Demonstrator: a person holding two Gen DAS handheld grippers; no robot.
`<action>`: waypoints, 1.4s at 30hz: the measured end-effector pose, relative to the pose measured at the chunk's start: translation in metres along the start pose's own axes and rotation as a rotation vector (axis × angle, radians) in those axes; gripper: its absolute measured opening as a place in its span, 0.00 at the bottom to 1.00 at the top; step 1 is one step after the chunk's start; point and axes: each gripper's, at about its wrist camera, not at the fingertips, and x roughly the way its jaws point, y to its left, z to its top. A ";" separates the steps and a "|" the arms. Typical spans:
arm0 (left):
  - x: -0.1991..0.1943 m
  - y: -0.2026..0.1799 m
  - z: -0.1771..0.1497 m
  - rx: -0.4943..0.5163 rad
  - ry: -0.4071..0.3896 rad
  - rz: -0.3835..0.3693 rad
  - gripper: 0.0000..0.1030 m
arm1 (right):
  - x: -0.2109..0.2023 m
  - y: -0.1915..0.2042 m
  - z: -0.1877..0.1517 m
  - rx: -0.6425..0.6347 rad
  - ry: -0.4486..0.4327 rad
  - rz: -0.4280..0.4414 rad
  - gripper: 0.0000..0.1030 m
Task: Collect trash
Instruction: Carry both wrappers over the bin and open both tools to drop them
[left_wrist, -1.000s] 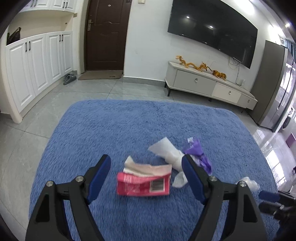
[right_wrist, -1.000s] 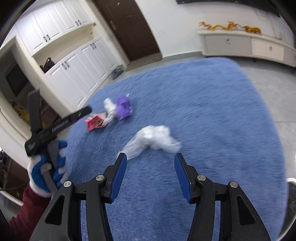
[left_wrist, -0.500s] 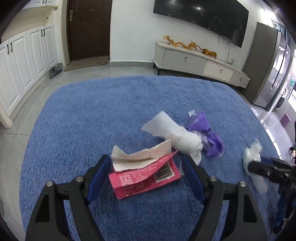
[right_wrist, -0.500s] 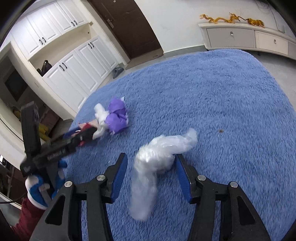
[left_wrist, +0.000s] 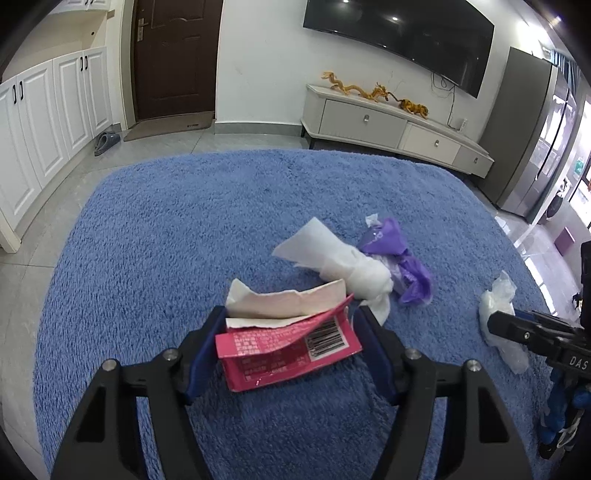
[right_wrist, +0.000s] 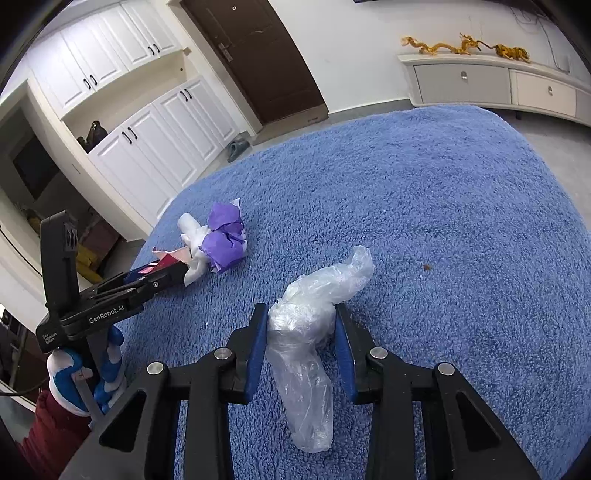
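My left gripper (left_wrist: 290, 325) is shut on a torn pink paper packet (left_wrist: 284, 341) with a barcode and holds it over the blue rug (left_wrist: 166, 240). A crumpled white tissue (left_wrist: 343, 260) and a purple wrapper (left_wrist: 399, 254) lie on the rug just beyond it. My right gripper (right_wrist: 300, 325) is shut on a clear crumpled plastic bag (right_wrist: 310, 321) that hangs down between its fingers. The bag also shows in the left wrist view (left_wrist: 498, 306), and the left gripper with the packet shows in the right wrist view (right_wrist: 147, 277).
The rug covers a tiled floor. White cabinets (left_wrist: 44, 122) stand at the left, a dark door (left_wrist: 173, 59) behind, a low TV console (left_wrist: 395, 129) and a wall TV (left_wrist: 399, 33) at the back. A small brown crumb (right_wrist: 426, 266) lies on the rug.
Both grippers have closed: the left on the pink packet, the right on the plastic bag. The jaws of each stand narrower than a second ago.
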 end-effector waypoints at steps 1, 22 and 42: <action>-0.003 0.000 -0.002 -0.006 -0.004 -0.003 0.66 | -0.001 0.000 -0.001 0.000 -0.001 0.000 0.33; -0.093 -0.073 -0.039 0.044 -0.093 -0.034 0.65 | -0.103 -0.028 -0.053 0.037 -0.116 -0.026 0.32; -0.087 -0.248 -0.037 0.233 -0.023 -0.256 0.65 | -0.241 -0.155 -0.106 0.300 -0.323 -0.211 0.32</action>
